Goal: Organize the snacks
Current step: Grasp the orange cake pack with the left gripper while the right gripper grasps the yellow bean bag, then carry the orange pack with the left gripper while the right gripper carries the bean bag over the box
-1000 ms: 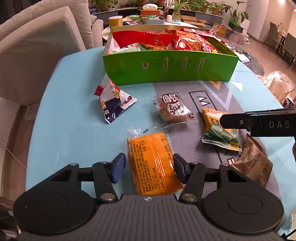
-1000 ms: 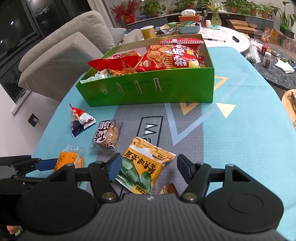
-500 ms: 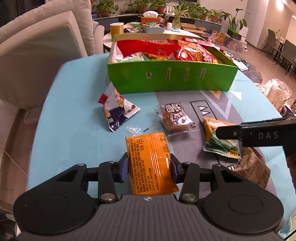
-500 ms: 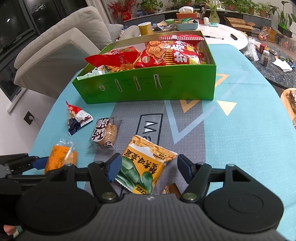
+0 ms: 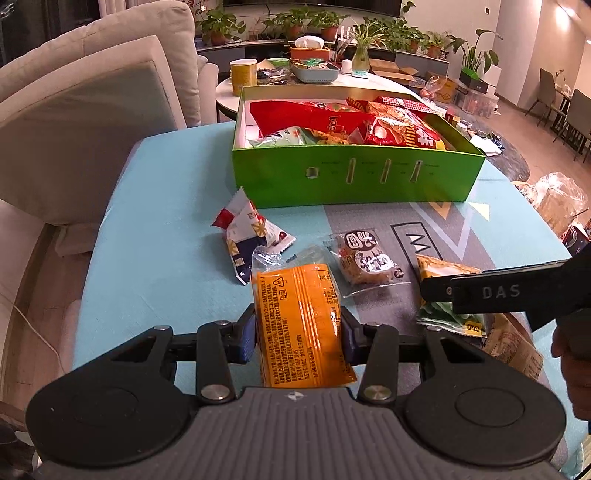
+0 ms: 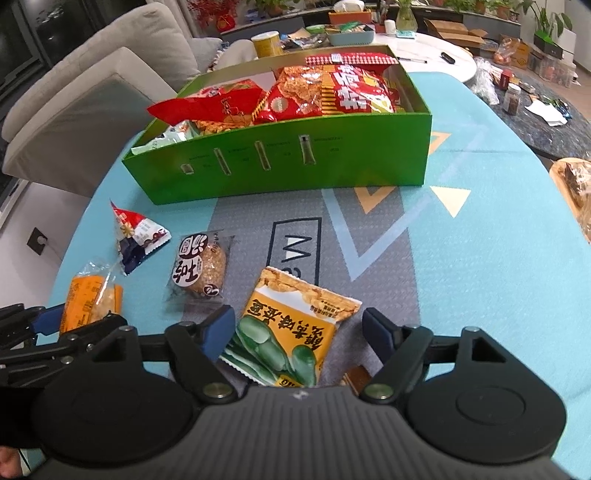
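pinching orange packet (image 5: 301, 317), left gripper (image 5: 298, 334) angled downward.

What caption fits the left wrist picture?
Left tongs shut on an orange snack packet, green snack box ahead.

Five loose snack packets (image 6: 295, 325) lie before one green box (image 6: 295, 166); two tongs (image 6: 299, 328).

Beige sofa (image 5: 85, 110), potted plants (image 5: 306, 22), dark window (image 6: 22, 44) behind.
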Action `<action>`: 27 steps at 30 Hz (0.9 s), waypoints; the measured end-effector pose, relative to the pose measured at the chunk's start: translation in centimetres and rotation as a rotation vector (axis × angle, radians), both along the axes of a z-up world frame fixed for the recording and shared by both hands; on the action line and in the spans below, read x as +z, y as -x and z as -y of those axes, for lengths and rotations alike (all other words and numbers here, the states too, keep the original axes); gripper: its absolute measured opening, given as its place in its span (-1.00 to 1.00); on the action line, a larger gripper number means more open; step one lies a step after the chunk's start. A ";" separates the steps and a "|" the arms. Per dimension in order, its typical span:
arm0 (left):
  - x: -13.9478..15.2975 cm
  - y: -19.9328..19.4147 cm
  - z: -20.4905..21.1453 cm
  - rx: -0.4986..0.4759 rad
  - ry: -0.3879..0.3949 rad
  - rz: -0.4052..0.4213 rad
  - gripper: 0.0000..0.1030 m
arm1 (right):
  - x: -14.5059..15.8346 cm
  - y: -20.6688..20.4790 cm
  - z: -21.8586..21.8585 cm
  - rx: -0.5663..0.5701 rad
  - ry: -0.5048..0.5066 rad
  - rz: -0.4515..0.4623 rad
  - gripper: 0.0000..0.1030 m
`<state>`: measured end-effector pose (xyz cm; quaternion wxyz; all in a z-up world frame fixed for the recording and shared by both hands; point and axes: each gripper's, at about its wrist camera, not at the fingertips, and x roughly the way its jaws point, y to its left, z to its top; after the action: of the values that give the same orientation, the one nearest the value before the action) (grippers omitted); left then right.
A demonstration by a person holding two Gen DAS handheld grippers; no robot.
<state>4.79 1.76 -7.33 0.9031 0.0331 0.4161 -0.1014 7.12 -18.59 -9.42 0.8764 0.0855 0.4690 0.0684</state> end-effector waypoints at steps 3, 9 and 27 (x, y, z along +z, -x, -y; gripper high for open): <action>0.1 -0.2 -0.3 0.004 0.002 0.004 -0.22 | 0.0 -0.3 -0.7 -0.009 0.040 0.007 0.51; 0.5 -0.4 -0.8 0.019 0.010 0.015 -0.22 | -0.3 -0.1 -2.0 0.025 0.134 0.037 0.40; 2.2 -0.9 -0.8 0.012 0.025 0.064 -0.22 | 3.0 1.1 -0.8 0.098 0.068 0.204 0.32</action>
<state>5.66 2.52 -5.12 0.9168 0.0224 0.3860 -0.0999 6.03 -17.75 -6.44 0.9175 0.0255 0.3832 0.1037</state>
